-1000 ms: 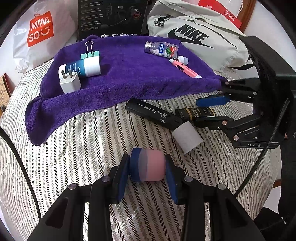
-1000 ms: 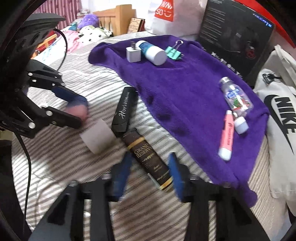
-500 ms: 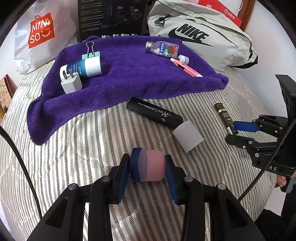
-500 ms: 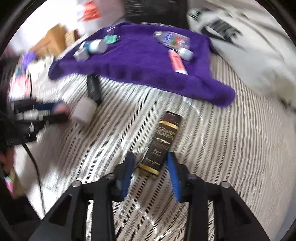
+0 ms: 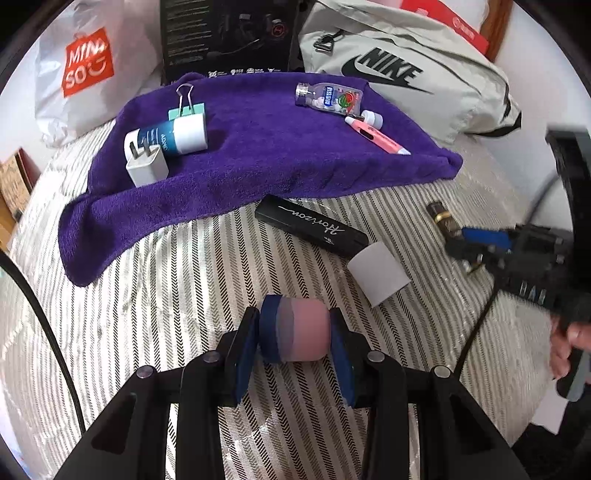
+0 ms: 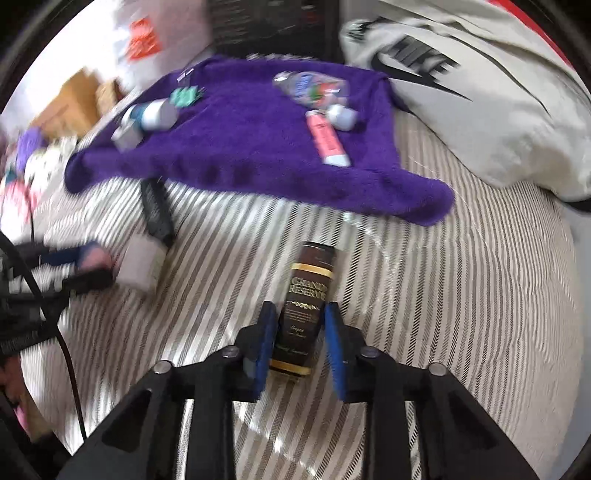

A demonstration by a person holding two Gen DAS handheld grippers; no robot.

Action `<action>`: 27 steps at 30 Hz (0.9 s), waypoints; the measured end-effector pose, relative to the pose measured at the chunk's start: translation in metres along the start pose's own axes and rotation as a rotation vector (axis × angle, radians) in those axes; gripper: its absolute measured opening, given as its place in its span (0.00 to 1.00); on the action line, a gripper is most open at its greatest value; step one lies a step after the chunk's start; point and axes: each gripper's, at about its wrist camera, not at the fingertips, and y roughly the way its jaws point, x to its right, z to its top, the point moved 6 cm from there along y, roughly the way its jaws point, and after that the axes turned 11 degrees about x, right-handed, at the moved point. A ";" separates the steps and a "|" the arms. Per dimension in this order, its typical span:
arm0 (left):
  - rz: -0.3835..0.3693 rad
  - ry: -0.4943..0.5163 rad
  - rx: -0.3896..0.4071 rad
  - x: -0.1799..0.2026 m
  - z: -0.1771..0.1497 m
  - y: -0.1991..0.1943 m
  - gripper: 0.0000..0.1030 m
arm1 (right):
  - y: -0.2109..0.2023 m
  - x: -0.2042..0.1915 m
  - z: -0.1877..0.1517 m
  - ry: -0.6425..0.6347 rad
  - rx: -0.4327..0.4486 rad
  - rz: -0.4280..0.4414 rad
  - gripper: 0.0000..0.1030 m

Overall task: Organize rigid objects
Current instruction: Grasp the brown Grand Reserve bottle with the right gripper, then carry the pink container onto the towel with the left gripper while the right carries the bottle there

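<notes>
On the striped bedcover (image 5: 155, 295), the left gripper (image 5: 294, 334) holds one pink and blue cylinder (image 5: 295, 334) clamped end to end between its two blue pads. The right gripper (image 6: 300, 341) straddles one dark brown box (image 6: 304, 306) lettered "Grand Reserve", which lies lengthwise on the cover; its jaws have just been closing around the box and now stand narrow, with the left pad against the box's side and a thin gap showing on the right, so a firm grip cannot be confirmed. In the left wrist view that gripper appears at the right edge, blurred, with a hand (image 5: 569, 343) behind it.

Two more loose things lie on the bare cover between the grippers: one black box (image 5: 310, 225) with script lettering and one white cylinder (image 5: 378, 273), touching each other at one end.

One purple towel (image 5: 258, 158) is spread further back. Six things rest on it, in two groups of three. On its left: one white charger plug (image 5: 147, 166), one teal and white tube (image 5: 173, 134) and one mint binder clip (image 5: 186, 105). On its right: one small clear bottle (image 5: 328, 98), one pink pen (image 5: 376, 136) and one small white cap (image 5: 373, 118).

Behind the towel stand one white shopping bag (image 5: 85, 70), one black carton (image 5: 225, 33) and one grey sports bag (image 5: 402, 70).
</notes>
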 end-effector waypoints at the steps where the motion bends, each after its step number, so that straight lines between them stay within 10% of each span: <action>1: 0.012 0.008 -0.001 0.001 0.000 0.000 0.35 | 0.001 0.004 0.002 0.043 0.001 0.005 0.25; 23: 0.033 -0.016 0.011 0.001 0.002 0.002 0.35 | 0.001 0.003 -0.001 0.053 0.017 -0.023 0.24; 27: -0.013 -0.073 -0.004 -0.012 0.003 -0.004 0.35 | -0.004 0.008 0.000 0.113 -0.003 0.080 0.23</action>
